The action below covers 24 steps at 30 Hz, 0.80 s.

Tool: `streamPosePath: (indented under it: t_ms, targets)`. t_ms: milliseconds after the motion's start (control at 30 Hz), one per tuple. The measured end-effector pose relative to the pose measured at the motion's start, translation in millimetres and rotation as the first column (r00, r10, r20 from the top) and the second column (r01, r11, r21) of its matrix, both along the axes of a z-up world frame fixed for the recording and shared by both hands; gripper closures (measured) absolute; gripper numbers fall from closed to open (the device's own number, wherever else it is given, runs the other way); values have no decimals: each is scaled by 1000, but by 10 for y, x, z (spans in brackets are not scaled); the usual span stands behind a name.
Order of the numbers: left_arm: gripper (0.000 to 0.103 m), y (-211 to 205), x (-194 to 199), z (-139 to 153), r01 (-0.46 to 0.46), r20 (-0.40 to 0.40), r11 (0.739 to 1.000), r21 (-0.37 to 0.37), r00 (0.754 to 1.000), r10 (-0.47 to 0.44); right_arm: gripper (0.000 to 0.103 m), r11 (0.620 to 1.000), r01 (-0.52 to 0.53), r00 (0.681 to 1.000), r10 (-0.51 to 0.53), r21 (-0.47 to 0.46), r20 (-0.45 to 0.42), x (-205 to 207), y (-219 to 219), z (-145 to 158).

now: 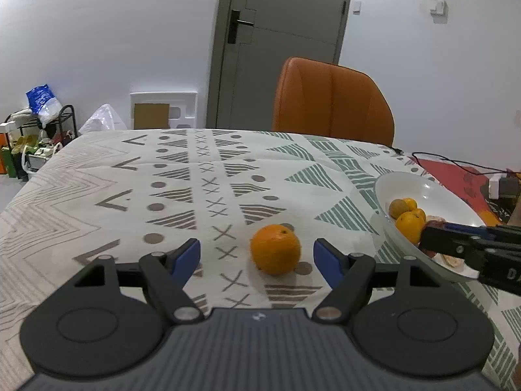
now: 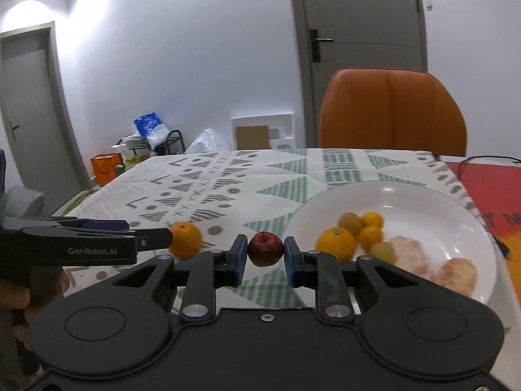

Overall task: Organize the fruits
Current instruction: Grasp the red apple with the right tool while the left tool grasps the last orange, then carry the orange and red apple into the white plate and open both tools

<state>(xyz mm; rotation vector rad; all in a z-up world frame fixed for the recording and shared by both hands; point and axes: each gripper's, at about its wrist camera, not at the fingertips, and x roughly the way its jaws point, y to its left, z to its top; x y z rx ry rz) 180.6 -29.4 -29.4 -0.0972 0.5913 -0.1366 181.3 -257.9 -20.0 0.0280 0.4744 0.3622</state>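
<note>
Patterned surface point(image 1: 211, 176) is being worked: an orange point(image 1: 275, 249) is being straddled by released left fingers point(image 1: 185, 257); an apple point(image 2: 265, 248) is being clenched by right fingers point(image 2: 237, 257) and may slip short of the plate point(image 2: 423, 195).

Matt printed cloth point(image 1: 202, 176) covers the table; the white plate point(image 2: 423, 202) is glossy, showing bright glints. The orange point(image 1: 275, 249) has a finely dimpled, slightly shiny peel, the small red apple point(image 2: 265, 248) a dull wrinkled skin. The chair point(image 1: 332, 101) back looks like smooth leather.
</note>
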Motion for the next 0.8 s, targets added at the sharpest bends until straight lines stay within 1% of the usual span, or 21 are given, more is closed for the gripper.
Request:
streamPosePath:
  t_ms: [67, 133, 200, 267, 300, 333, 400, 800]
  targets:
    - [28, -51, 53, -25, 7, -7, 1000, 6, 1000, -7, 80, 1000, 17, 1000, -17, 11, -1, -11, -77, -4]
    - [36, -94, 110, -51, 14, -17, 1000, 11, 1000, -14, 80, 999, 38, 999, -38, 18, -2, -24, -156, -12]
    - [39, -145, 162, -71, 23, -25, 1000, 15, 999, -23, 80, 998, 61, 998, -61, 19, -6, -44, -244, -28]
    - [47, -191, 197, -94, 29, -29, 999, 22, 999, -28, 80, 997, 79, 997, -78, 22, -7, -62, -324, -40]
    - [57, -211, 219, -115, 30, -38, 999, 23, 999, -29, 80, 996, 88, 996, -88, 23, -7, -75, -364, -44]
    - [65, -221, 237, -135, 22, -49, 999, 26, 999, -20, 80, 995, 94, 996, -94, 23, -8, -83, -389, -49]
    - [65, -217, 236, -143, 13, -49, 1000, 19, 999, -12, 80, 994, 107, 994, -107, 26, -8, -97, -461, -56]
    - [66, -402, 126, 14, 60, -30, 998, 20, 998, -59, 80, 990, 133, 991, -132, 52, -12, -150, -643, -97]
